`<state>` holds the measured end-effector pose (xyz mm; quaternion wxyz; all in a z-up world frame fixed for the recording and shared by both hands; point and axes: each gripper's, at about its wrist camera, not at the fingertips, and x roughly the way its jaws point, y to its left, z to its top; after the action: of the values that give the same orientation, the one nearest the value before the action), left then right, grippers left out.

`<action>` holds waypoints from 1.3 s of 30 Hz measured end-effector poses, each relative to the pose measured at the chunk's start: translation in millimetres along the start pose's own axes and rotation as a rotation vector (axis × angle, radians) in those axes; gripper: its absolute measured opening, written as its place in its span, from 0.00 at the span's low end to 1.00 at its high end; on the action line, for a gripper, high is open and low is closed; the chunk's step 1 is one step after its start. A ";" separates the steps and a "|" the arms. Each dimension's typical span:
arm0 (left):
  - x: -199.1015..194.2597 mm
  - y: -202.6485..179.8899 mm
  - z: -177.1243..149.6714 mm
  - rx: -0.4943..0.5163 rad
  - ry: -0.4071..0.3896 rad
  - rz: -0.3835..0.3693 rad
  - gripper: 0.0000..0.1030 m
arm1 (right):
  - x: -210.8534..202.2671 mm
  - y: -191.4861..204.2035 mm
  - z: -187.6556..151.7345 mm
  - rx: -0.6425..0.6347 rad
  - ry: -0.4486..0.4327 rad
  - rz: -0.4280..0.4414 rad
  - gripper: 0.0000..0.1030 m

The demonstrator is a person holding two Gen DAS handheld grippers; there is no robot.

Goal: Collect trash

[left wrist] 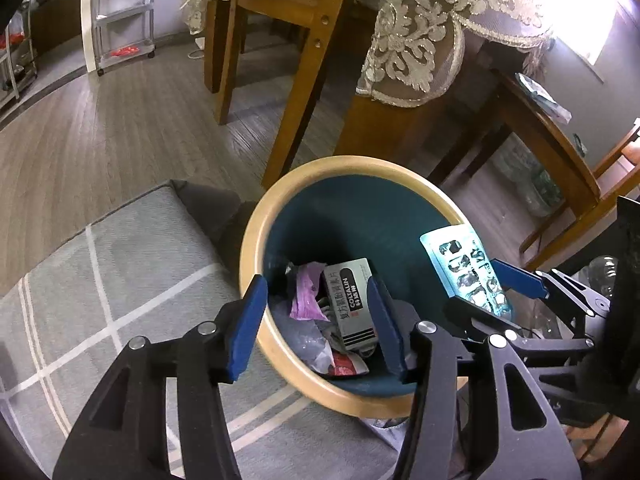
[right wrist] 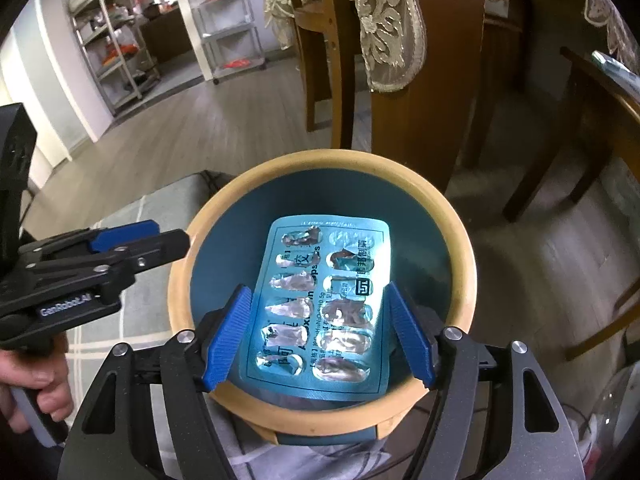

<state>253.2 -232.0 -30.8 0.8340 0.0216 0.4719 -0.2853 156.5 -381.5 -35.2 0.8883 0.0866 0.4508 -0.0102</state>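
Your right gripper (right wrist: 318, 334) clamps the emptied blister pack (right wrist: 322, 312) by its long edges, holding it over the mouth of the bin (right wrist: 320, 164). Your left gripper (left wrist: 316, 320) hangs with jaws apart and nothing between them, above the medicine box (left wrist: 352, 304) and purple wrapper (left wrist: 306, 292) already lying inside. The bin stands at the corner of the grey rug (left wrist: 100, 280). Beyond it, chair legs (left wrist: 296, 108) and a lace tablecloth (left wrist: 416, 32) crowd in.
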 end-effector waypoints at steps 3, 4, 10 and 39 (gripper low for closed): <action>-8.7 1.7 -3.0 0.001 -0.016 0.009 0.58 | -3.0 0.2 -0.4 -0.001 -0.010 0.000 0.70; -12.2 2.5 -4.3 -0.001 -0.020 0.010 0.60 | -3.6 0.4 0.7 0.000 -0.014 0.000 0.70; -37.4 2.8 -13.8 -0.005 -0.061 0.037 0.80 | -27.8 -2.3 -5.2 0.025 -0.079 -0.012 0.79; -152.9 -30.5 -96.0 -0.033 -0.259 0.102 0.94 | -143.2 16.9 -71.8 0.071 -0.301 -0.012 0.94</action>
<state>103.7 -158.5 45.4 0.9016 -0.0050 0.3630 -0.2351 15.8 -361.8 40.7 0.9422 0.1129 0.3124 -0.0444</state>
